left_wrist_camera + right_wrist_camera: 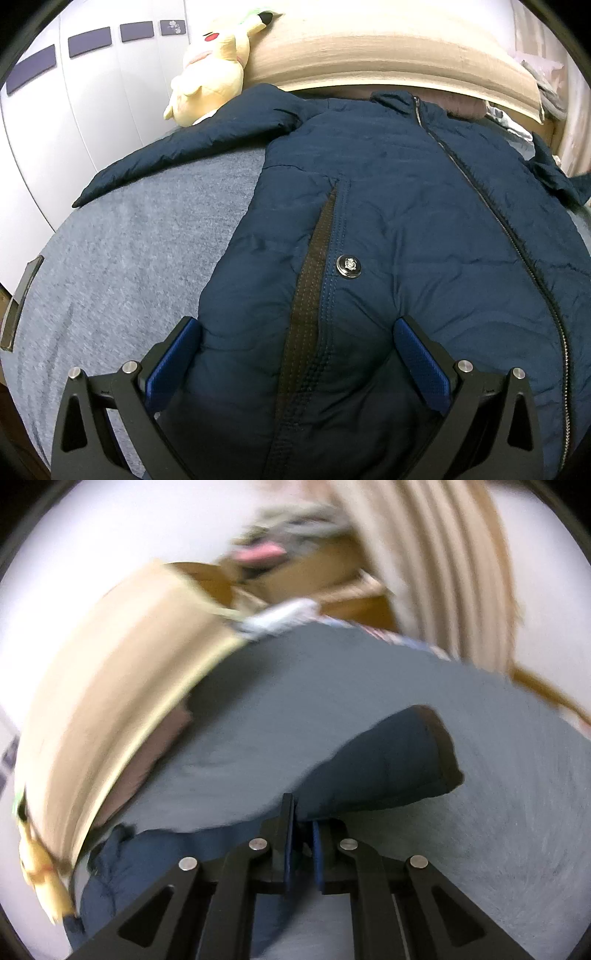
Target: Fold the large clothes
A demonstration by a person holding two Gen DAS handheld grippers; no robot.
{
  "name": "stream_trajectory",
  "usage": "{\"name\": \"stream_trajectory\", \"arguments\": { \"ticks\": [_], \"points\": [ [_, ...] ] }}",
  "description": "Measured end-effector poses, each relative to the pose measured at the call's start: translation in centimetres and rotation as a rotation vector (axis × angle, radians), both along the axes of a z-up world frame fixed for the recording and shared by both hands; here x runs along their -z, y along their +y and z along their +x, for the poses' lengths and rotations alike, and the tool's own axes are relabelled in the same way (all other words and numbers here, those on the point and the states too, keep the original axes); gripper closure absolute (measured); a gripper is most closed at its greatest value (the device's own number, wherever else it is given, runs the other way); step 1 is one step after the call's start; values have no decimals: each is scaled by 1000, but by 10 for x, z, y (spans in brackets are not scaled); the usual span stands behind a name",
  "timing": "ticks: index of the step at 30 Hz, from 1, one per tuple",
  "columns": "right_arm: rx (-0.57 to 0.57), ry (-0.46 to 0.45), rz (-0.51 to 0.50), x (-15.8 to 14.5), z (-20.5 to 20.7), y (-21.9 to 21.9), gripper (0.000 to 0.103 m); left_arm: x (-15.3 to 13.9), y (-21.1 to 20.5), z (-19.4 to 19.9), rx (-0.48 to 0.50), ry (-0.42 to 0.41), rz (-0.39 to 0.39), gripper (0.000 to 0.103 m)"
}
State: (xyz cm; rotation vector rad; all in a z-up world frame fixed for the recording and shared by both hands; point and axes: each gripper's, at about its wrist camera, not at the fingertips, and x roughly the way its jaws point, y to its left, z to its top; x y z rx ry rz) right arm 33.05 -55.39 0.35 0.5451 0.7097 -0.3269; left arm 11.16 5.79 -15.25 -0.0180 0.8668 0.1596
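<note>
1. Left gripper [295, 354] spread wide, straddling navy puffer jacket [406, 221] hem, likely steadying it on the bed [140, 240].
2. Right gripper [303, 834] pinched narrow on jacket sleeve [388, 760], cuff ahead, lifted for folding inward.

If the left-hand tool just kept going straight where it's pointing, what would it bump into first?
Most likely the navy jacket itself: the left gripper has its jaws open over the hem, by the pocket opening. Depth is hard to judge.

The jacket [406, 206] is navy quilted cloth with a slight sheen, a metal zip [491, 206] and a glossy metal snap [347, 265]. The bed [140, 229] wears matt, heathered grey-blue cloth. At the upper left of the frame, a plush [210, 66] looks soft and fuzzy. The headboard [369, 48] is pale, matt wood. The left claw [295, 328] is matt black plastic with textured blue pads [421, 358].
</note>
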Motion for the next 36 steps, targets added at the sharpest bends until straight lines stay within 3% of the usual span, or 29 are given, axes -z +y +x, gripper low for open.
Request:
{"name": "stream_trajectory", "arguments": {
  "ticks": [6,11,17,24,26,27,28,29,33,36],
  "points": [
    [-221,-104,-129,-73,19,127,93,0,0,-2,-1,-13,-11,0],
    [-403,-139,-173,-92,31,244,93,0,1,-3,-1,-24,-23,0],
    [-504,-54,-176,-55,41,340,93,0,3,-4,0,-31,-37,0],
    [-596,166,-282,13,41,407,86,0,3,-4,0,-37,-41,0],
    [-633,201,-331,26,39,417,73,0,3,-5,0,-38,-41,0],
    [-647,210,-351,28,39,421,42,1,3,-5,-1,-38,-40,0],
    [-641,220,-386,29,36,421,19,1,3,-4,-1,-38,-39,0],
    [-646,226,-411,31,31,418,13,1,3,-4,-2,-39,-39,0],
    [-694,231,-476,21,26,417,9,1,3,-4,-2,-40,-40,0],
    [-723,169,-469,-1,12,414,6,1,3,-4,-1,-39,-42,0]
  ]
}}
